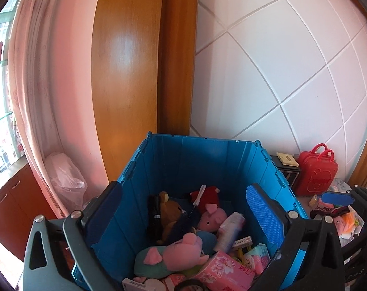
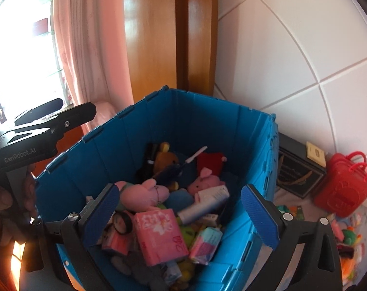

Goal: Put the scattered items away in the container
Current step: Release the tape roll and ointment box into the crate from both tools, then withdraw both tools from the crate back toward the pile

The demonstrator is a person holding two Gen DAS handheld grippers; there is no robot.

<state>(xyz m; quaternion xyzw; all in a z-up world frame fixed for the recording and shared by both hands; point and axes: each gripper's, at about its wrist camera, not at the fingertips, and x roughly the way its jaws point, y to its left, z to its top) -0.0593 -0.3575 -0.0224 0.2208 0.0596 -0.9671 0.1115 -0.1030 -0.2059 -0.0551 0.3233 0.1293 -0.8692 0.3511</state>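
Grippers hang side by side above the blue crate, both with fingers spread wide and nothing between the pads. The left gripper looks down into the crate from its near rim; the right gripper does the same from a spot a little further right, and the left tool's black body shows at the left edge of the right wrist view.

Inside the crate lie plush pigs, a brown bear, a red soft toy, a pink tissue pack, a white tube and small boxes, heaped loosely across the floor.

What remains loose lies to the right of the crate, on the pale surface beside its right wall: a heap of small bright items near the lower right of the right wrist view, and a red toy suitcase standing upright behind it, just beside a dark box with a small pale card on top. In the left wrist view the same heap shows past the right finger.

Judging by this, the next pick lies rightward and slightly down from both tools, outside the crate. The right gripper is the nearer one and would need to swing right over the crate wall. The suitcase has its long axis vertical, handles on top; the heap's items are too small to tell how they lie.
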